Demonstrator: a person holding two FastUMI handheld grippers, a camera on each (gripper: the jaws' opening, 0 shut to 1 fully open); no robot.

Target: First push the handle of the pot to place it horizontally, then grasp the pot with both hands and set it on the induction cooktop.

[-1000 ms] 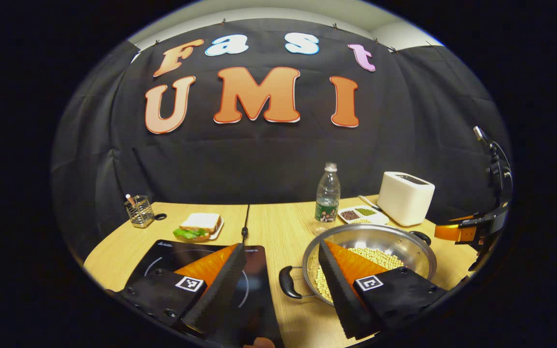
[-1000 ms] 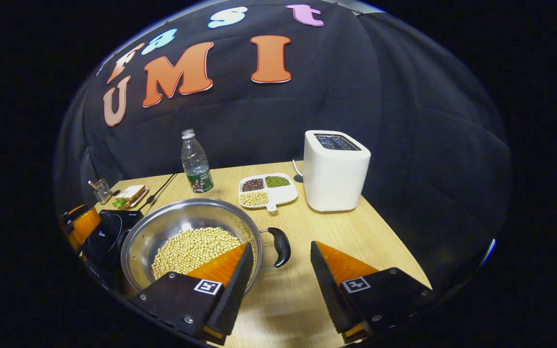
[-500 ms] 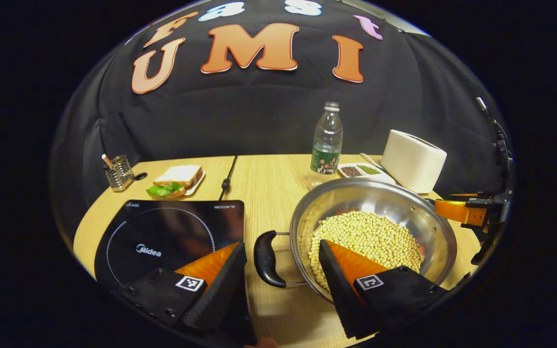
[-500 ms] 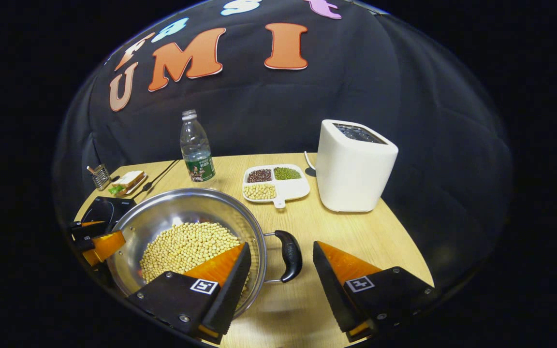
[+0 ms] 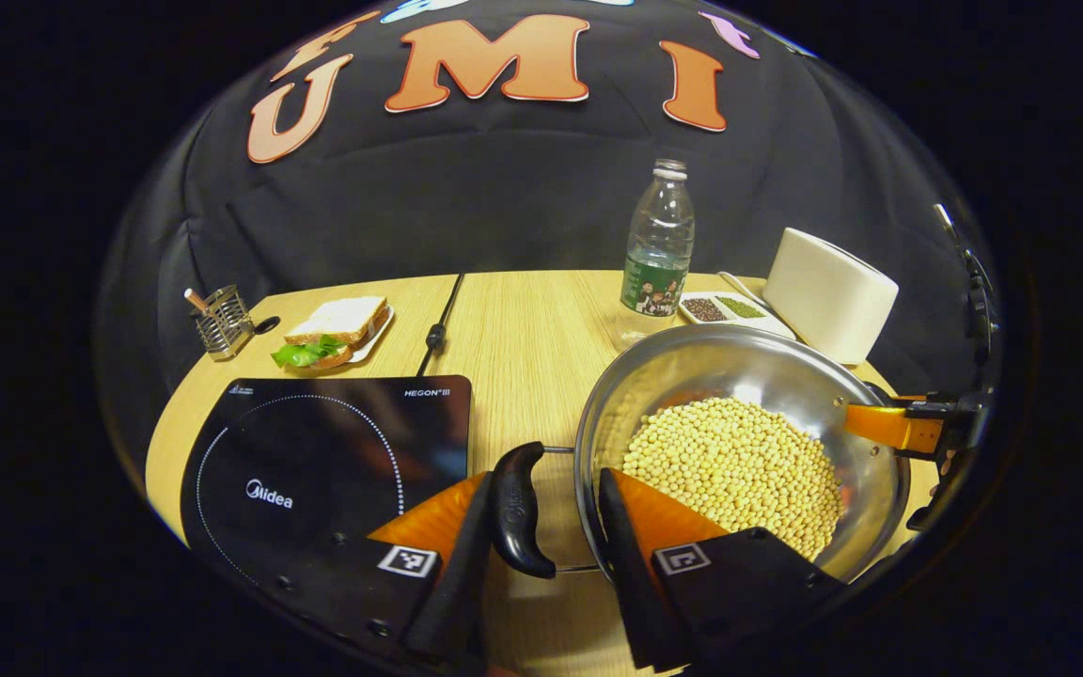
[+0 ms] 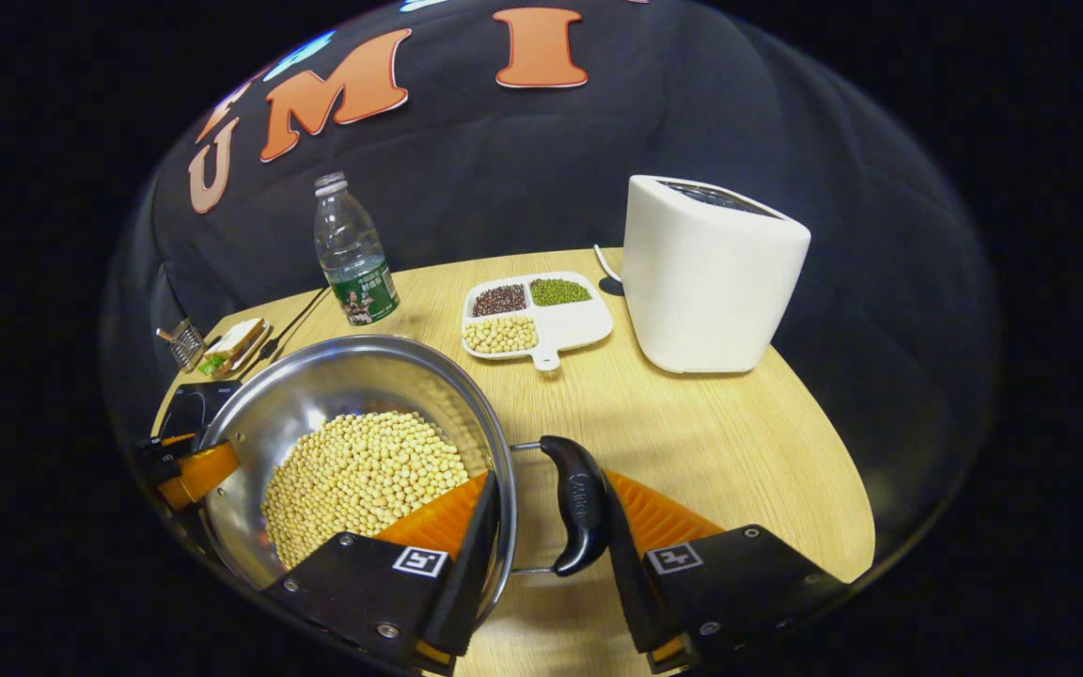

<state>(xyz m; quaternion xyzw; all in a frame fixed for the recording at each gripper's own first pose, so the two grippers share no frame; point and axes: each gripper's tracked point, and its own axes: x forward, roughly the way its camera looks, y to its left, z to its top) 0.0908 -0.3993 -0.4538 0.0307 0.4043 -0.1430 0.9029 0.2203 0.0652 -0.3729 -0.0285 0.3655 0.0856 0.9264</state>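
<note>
A steel pot (image 5: 739, 362) holding soybeans (image 5: 729, 461) sits on the wooden table, right of the black induction cooktop (image 5: 316, 451). My left gripper (image 5: 541, 484) has narrowed around the pot's near black handle (image 5: 515, 512). One finger touches the handle's outer side and the other lies over the rim. In the right gripper view the pot (image 6: 335, 385) is at lower left. My right gripper (image 6: 549, 480) holds the opposite handle (image 6: 579, 508) the same way. Each gripper shows across the pot in the other's view: the right gripper (image 5: 889, 428) and the left gripper (image 6: 194, 470).
Behind the pot stand a water bottle (image 5: 657, 244), a white toaster (image 6: 711, 273) and a divided dish of beans (image 6: 532, 315). A sandwich plate (image 5: 330, 334), a wire utensil holder (image 5: 222, 322) and a black cable (image 5: 436, 329) lie beyond the cooktop.
Both grippers came forward and down onto the pot's two handles. Their fingers drew in from wide open until each pair held a handle.
</note>
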